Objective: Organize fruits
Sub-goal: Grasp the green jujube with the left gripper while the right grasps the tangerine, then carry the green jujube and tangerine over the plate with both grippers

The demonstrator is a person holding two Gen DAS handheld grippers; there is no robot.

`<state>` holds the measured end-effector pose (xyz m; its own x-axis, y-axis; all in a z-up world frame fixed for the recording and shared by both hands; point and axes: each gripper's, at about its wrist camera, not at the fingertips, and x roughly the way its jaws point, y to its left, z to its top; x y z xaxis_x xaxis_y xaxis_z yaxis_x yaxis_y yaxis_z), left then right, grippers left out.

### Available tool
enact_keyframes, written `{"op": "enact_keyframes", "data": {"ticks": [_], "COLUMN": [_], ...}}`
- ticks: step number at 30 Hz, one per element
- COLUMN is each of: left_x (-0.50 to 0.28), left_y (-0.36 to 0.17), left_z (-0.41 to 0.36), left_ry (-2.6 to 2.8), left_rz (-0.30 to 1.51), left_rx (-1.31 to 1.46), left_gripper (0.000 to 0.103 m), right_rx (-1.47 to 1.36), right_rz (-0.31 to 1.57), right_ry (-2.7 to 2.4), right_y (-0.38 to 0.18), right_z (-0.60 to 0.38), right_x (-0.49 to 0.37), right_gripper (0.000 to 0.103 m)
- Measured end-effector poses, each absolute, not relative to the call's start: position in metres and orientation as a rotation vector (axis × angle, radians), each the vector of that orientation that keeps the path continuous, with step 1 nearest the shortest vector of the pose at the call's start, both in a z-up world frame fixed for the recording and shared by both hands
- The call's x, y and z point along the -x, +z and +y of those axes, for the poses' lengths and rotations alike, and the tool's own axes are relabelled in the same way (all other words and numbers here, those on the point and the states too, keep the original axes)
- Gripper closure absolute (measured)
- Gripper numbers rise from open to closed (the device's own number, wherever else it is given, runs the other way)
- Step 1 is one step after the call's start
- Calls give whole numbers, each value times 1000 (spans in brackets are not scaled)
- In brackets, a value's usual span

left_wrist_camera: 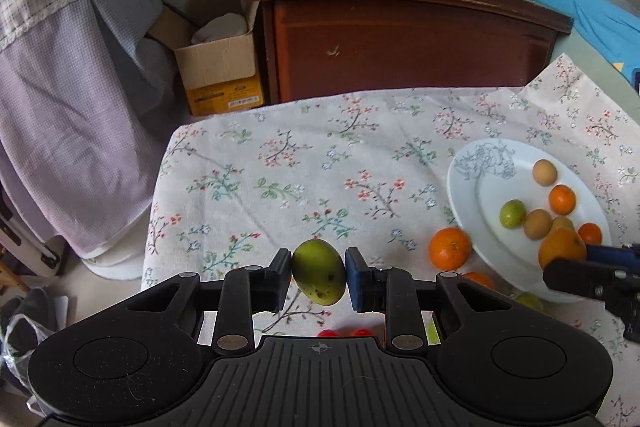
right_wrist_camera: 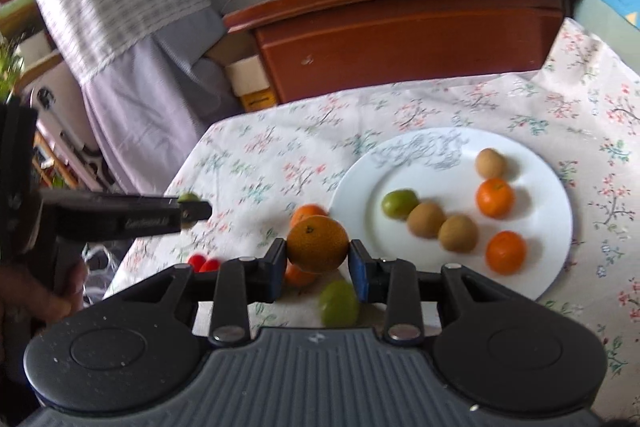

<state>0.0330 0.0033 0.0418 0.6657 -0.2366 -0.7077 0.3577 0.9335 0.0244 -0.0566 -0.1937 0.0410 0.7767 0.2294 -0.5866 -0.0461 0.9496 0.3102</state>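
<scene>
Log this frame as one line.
left tongs: shut on green fruit | right tongs: shut on orange | white plate: six fruits | both lifted, unplaced

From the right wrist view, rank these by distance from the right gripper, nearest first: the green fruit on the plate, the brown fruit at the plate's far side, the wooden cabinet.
Measured from the right gripper, which is shut on an orange:
1. Green fruit, on the plate's left part, just ahead and right.
2. Brown fruit, at the plate's far side, farther right.
3. Wooden cabinet, beyond the table's far edge.
</scene>
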Motion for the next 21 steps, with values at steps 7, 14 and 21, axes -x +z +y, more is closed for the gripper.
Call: {"op": "enact_keyframes", "data": {"ticks": [7,14,21], "left_x": [-24,-17,-10], "left_y": [53,57,61], "left_z": [-18,-44,-67], "left_ry": [-388,-442,-503], "left_rz": [744,734,703], "left_rx": [-164,-161,-176], "left_gripper": [76,76,76], "right_rx": [-326,-371,-384], "right_rz": [597,583,589], "right_ry": [101,62,48], "right_y": [60,66,69], "right_z": [-218,-236,-246], "right_x": [58,58,57], "right_gripper": [70,70,70]}}
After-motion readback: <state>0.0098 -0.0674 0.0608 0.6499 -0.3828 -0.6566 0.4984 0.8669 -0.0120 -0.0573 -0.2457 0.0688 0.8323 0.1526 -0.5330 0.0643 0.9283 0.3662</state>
